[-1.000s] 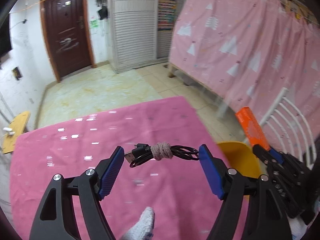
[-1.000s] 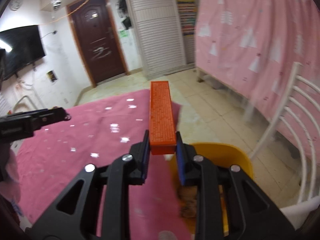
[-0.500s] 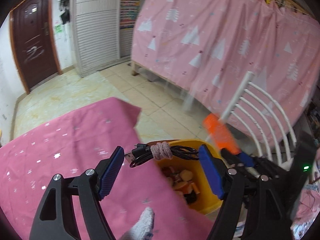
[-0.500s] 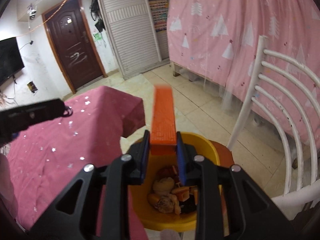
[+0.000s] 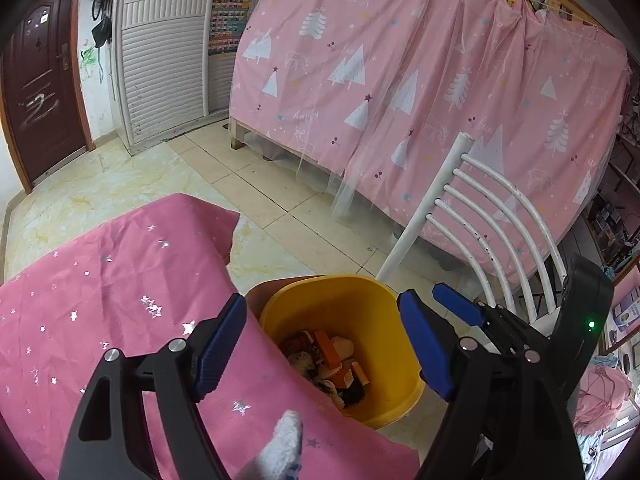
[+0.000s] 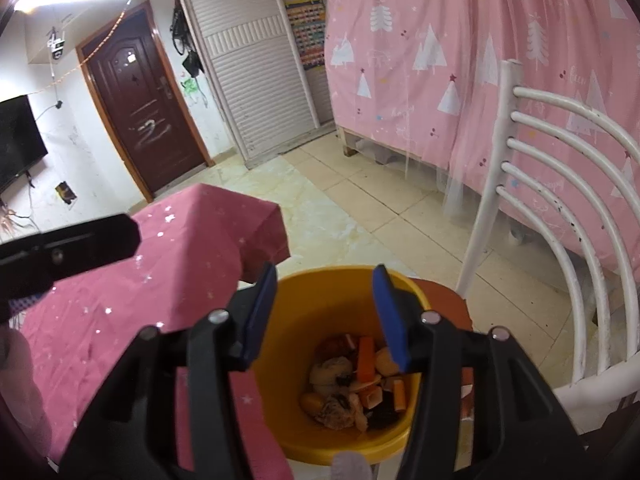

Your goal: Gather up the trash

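Observation:
A yellow bin (image 5: 384,404) (image 6: 320,436) stands just off the edge of the pink-clothed table (image 5: 120,300). It holds mixed trash, with the orange box (image 6: 366,358) (image 5: 326,346) lying on top. My left gripper (image 5: 322,304) hangs over the bin; its jaws are opening and nothing is between them. My right gripper (image 6: 325,276) is also above the bin, jaws opening and empty. I cannot pick out the black cable among the dark scraps in the bin.
The bin rests on a brown seat (image 6: 444,300) of a white slatted chair (image 6: 560,200) (image 5: 500,216). A pink curtain (image 5: 400,80) hangs behind it. Tiled floor (image 6: 340,208) runs to a dark door (image 6: 144,120).
Both grippers swung from over the table to above the bin. The right gripper let go of the orange box, which now lies in the bin. The coiled cable left the left jaws.

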`<state>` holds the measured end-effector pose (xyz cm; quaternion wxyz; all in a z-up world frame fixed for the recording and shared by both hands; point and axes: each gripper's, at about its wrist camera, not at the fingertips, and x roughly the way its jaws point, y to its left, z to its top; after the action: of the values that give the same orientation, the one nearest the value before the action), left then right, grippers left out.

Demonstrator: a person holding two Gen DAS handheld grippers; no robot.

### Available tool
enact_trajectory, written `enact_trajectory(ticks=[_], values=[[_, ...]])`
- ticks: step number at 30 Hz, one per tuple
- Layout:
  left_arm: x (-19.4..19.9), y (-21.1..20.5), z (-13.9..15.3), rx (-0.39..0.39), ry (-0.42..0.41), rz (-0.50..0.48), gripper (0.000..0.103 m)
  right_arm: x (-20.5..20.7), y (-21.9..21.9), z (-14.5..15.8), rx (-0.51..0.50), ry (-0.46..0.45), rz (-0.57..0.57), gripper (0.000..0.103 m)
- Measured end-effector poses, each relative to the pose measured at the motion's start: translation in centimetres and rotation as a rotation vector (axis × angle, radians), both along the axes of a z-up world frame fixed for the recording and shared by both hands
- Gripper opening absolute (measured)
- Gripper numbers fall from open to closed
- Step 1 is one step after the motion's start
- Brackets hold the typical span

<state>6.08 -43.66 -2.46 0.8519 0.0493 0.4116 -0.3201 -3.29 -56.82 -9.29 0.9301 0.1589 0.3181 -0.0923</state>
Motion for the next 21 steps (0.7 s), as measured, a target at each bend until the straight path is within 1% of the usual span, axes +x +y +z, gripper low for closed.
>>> enact_trajectory(ticks=[1, 5, 8, 10, 13, 18, 21], values=[[-0.1, 0.6, 0.2, -0.007, -0.005, 0.005, 0.071, 0.0, 0.3, 0.2, -0.001, -0.006, 0.005, 0.057], [-0.4, 2.8, 1.2, -0.028, -0.033, 0.029, 0.071, -0.2, 1.7, 1.3, -0.002, -0.046, 0.037, 0.067], [-1.0, 5.0, 2.0, -0.037, -0.066, 0.059, 0.074, -0.3, 2.8, 2.1, 0.009, -0.076, 0.056, 0.075], [-1.2, 6.4, 2.4, -0.036, -0.091, 0.083, 0.076, -0.4, 3.8, 2.6, 0.013, -0.096, 0.069, 0.083], [-1.4, 8.6, 3.0, -0.038, -0.125, 0.129, 0.078, -0.1, 5.2, 3.2, 0.006, -0.11, 0.09, 0.085], [-1.4, 11.8, 3.6, -0.038, -0.152, 0.193, 0.081, 0.8, 7.8, 3.6, -0.01, -0.103, 0.139, 0.086], [-1.3, 13.8, 3.7, -0.041, -0.163, 0.233, 0.083, 1.3, 9.7, 3.9, -0.019, -0.1, 0.175, 0.088]])
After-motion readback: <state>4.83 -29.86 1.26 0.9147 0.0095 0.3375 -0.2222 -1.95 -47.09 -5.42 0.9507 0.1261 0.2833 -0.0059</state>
